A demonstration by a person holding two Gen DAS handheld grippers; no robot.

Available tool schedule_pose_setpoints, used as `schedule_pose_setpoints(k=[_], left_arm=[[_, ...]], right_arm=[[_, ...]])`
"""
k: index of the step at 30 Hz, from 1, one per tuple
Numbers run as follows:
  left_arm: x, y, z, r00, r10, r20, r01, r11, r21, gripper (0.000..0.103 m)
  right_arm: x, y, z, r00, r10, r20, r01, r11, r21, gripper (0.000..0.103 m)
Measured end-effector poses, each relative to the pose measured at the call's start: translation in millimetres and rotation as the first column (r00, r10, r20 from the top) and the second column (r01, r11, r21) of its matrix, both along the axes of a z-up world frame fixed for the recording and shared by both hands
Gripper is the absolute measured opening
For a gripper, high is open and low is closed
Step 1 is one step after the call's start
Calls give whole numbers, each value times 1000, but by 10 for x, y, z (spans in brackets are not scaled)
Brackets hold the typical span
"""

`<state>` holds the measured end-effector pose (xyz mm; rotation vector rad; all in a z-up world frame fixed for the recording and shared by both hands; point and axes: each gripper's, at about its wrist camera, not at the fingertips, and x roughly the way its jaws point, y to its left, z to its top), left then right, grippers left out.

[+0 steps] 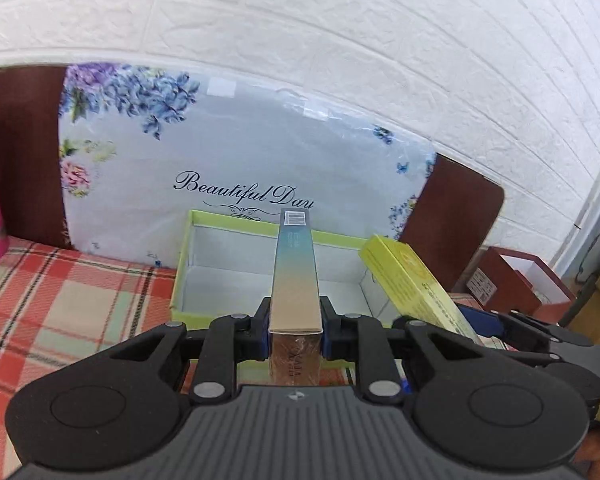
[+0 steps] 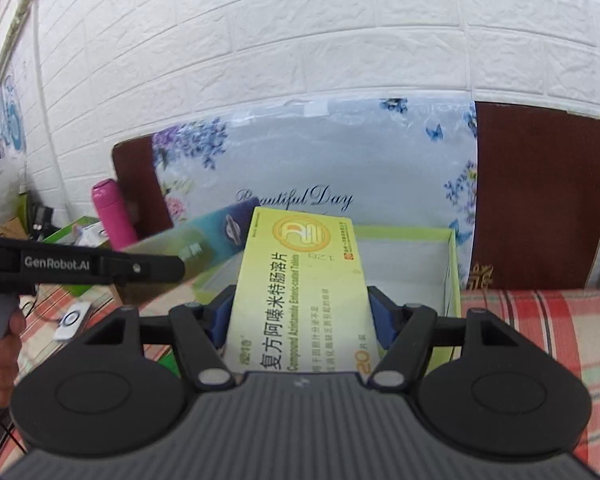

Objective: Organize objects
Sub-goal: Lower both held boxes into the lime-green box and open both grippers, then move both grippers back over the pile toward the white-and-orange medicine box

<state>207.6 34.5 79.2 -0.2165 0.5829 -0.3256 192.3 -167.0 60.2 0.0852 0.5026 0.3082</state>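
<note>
Left claw [image 1: 295, 332]: closed on a slim teal-to-beige carton [image 1: 294, 276], pads pressing both long sides, barcode end pointing away.
Slim carton position: held level above the near rim of the green tray [image 1: 184, 264], reaching out over its white inside.
Right claw [image 2: 300, 316]: closed on a yellow tablet box [image 2: 300, 292], printed face up, blue pads on both edges.
Yellow box position: raised over the tray's near edge, its far end over the tray interior; in the left wrist view it sits tilted just right of the slim carton [image 1: 412, 276].
Green tray: open, shallow, resting on the plaid cloth [image 1: 60, 312] that covers the surface.
Behind tray: floral "Beautiful Day" package [image 1: 228, 148] leaning on a dark brown board [image 2: 540, 200].
Far left: pink bottle [image 2: 112, 212], upright.
</note>
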Motion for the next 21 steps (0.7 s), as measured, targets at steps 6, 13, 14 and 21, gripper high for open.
schedule_pose_setpoints(k=[6,13,14,21], left_arm=[[596,-39,-238,998,41,-44,-41,999,-4,22],[966,-34,-537,996,45,-80,-43,999,32,22],[977,-31,-564,996,39,-77,-37,999,33,22],[766,98,-499,995,99,7,-98,995,-21,86]], right_arm=[[732,78,-338,994,-95,-51,92,994,-53,66],[1165,202,-748,987,-105,-122,96,992,-77,67],[1209,236,-794,987,-99,-128,89,993,-84,67],[1133,287,-703,995,-62,-78,47,982,-183,96]])
